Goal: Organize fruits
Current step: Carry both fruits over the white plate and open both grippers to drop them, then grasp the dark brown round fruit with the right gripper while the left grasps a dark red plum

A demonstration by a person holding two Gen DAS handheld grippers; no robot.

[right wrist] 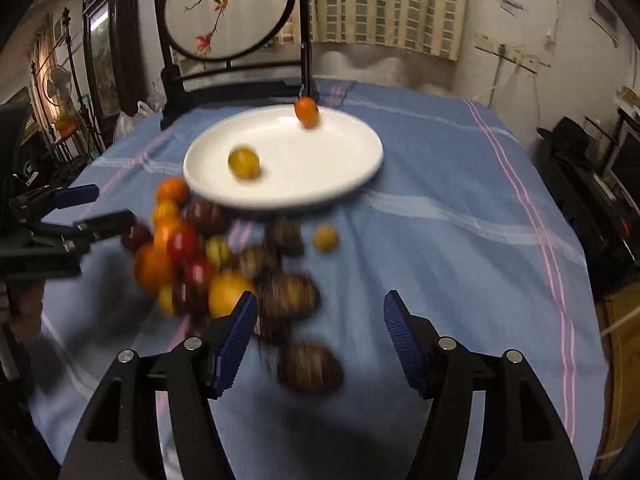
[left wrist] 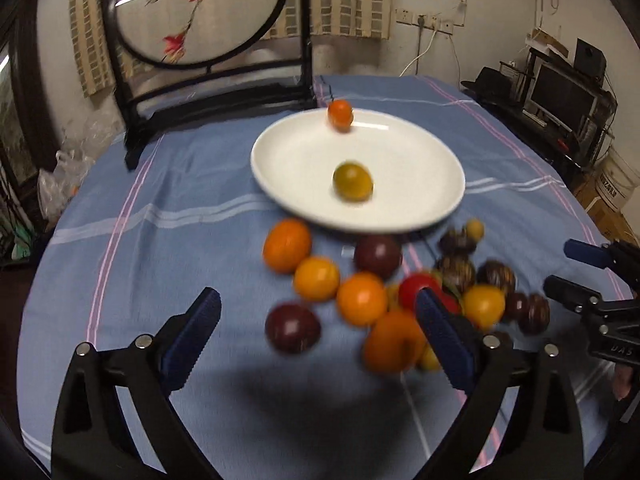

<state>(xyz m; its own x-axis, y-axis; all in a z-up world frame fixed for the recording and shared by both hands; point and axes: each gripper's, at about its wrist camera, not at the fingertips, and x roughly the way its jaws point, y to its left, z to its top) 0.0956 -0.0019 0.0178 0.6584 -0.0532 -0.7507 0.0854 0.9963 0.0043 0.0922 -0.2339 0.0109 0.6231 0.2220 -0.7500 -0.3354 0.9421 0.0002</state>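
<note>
- A white plate [left wrist: 304, 160] sits on the blue striped tablecloth [left wrist: 160, 240], toward the far side of the table
- Two fruits lie on the plate: a small orange fruit [left wrist: 340, 115] at its far rim and a yellow-green fruit [left wrist: 353, 182] nearer the middle
- The right wrist view shows the same pair, the orange one [right wrist: 307, 112] at the far edge and the yellow-green one [right wrist: 243, 163] on the left part of the plate [right wrist: 320, 176]
- A loose pile of fruit [left wrist: 360, 300] lies on the cloth just in front of the plate's near rim: orange, yellow, red and dark purple pieces, many touching each other; motion blur hides finer detail
- A lone small yellow fruit [right wrist: 325, 237] sits a little apart from the pile, to its right in the right wrist view
- The left gripper [left wrist: 318, 316] hovers over the near-left side of the pile with its blue-padded jaws spread wide and nothing between them; a dark purple fruit [left wrist: 293, 327] lies on the cloth in the gap below
- The right gripper [right wrist: 320, 312] is over the near-right side of the pile, jaws wide apart and empty; a dark brown fruit [right wrist: 310, 368] lies on the cloth between them
- A black-framed round screen with a painted bird [left wrist: 196, 12] stands at the table's far edge behind the plate
</note>
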